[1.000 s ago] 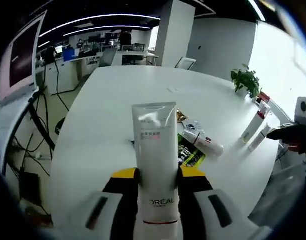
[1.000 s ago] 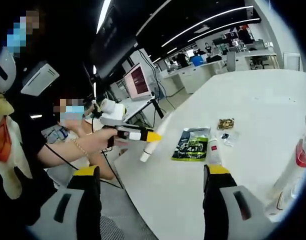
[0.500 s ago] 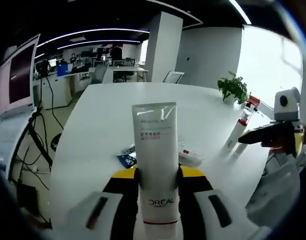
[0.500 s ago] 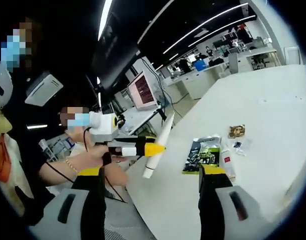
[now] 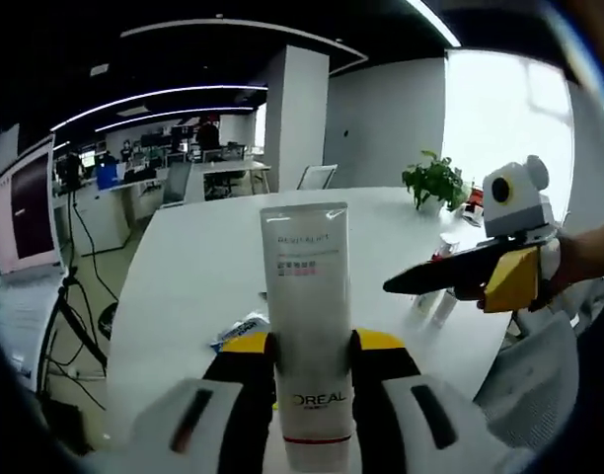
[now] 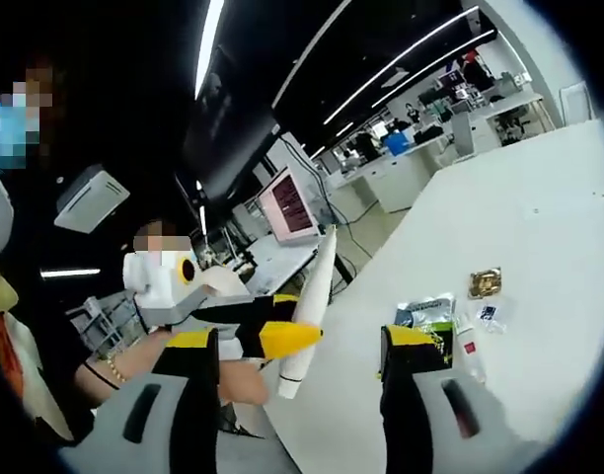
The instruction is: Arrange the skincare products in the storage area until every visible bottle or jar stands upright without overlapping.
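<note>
Closer now, the right hand-held gripper (image 5: 450, 281) crosses above the white surface (image 5: 203, 267), jaws spread and empty. Left hand-held gripper (image 5: 312, 346) clamps the L'Oreal tube (image 5: 306, 296) upright, off the surface.

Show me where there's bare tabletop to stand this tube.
The white table lies bare across its far half, from the plant back toward the office desks. It is crowded nearer: packets beside the tube held in the left gripper, and bottles under the right gripper.
</note>
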A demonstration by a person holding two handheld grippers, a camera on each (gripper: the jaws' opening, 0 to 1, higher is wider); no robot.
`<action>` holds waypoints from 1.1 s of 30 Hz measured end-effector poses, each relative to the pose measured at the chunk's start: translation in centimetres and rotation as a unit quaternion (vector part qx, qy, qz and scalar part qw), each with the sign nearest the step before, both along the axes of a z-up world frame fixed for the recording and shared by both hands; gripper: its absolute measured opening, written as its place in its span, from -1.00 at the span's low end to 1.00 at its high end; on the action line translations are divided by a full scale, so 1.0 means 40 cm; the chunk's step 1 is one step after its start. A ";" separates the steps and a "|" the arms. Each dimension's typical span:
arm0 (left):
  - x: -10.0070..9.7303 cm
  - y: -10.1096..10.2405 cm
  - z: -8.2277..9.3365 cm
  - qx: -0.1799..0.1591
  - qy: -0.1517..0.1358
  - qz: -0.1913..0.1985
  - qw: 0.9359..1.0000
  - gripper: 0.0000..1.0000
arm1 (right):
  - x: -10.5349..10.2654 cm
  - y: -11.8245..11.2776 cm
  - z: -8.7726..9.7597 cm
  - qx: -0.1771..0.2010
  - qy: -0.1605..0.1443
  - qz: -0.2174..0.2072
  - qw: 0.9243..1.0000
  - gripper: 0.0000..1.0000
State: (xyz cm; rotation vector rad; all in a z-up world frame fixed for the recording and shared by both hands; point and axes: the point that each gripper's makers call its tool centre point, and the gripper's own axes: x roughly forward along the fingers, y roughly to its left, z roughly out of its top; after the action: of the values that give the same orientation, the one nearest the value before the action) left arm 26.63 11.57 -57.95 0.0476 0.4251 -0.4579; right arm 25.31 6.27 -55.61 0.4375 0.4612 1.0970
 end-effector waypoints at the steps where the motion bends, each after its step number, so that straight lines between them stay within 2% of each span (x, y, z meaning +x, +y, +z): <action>1: -0.005 -0.005 0.007 0.003 -0.004 -0.003 1.000 -0.41 | 0.003 0.004 0.000 0.001 0.004 -0.001 1.000 0.26; 5: -0.026 -0.030 0.032 0.018 -0.019 -0.016 1.000 -0.41 | -0.001 0.022 0.002 0.005 0.010 -0.002 1.000 0.16; 7: -0.038 -0.044 0.046 0.018 -0.024 -0.020 0.999 -0.41 | -0.005 0.029 0.011 0.019 0.018 -0.004 1.000 0.12; 14: -0.073 -0.088 0.069 0.033 -0.040 -0.037 0.998 -0.41 | -0.027 0.043 0.030 0.042 0.039 -0.013 0.998 -0.05; 22: -0.107 -0.114 0.066 0.034 -0.037 -0.052 0.997 -0.41 | -0.053 0.043 0.044 0.051 0.038 -0.017 0.998 -0.24; 33: -0.139 -0.140 0.076 0.033 -0.038 -0.064 0.997 -0.40 | -0.080 0.013 0.048 0.062 0.043 -0.029 0.997 -0.51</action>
State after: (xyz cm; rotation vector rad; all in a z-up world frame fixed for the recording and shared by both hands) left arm 21.06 5.95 -54.92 0.1573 0.3637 -0.5669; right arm 22.09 6.80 -53.68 0.6057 0.4538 1.0577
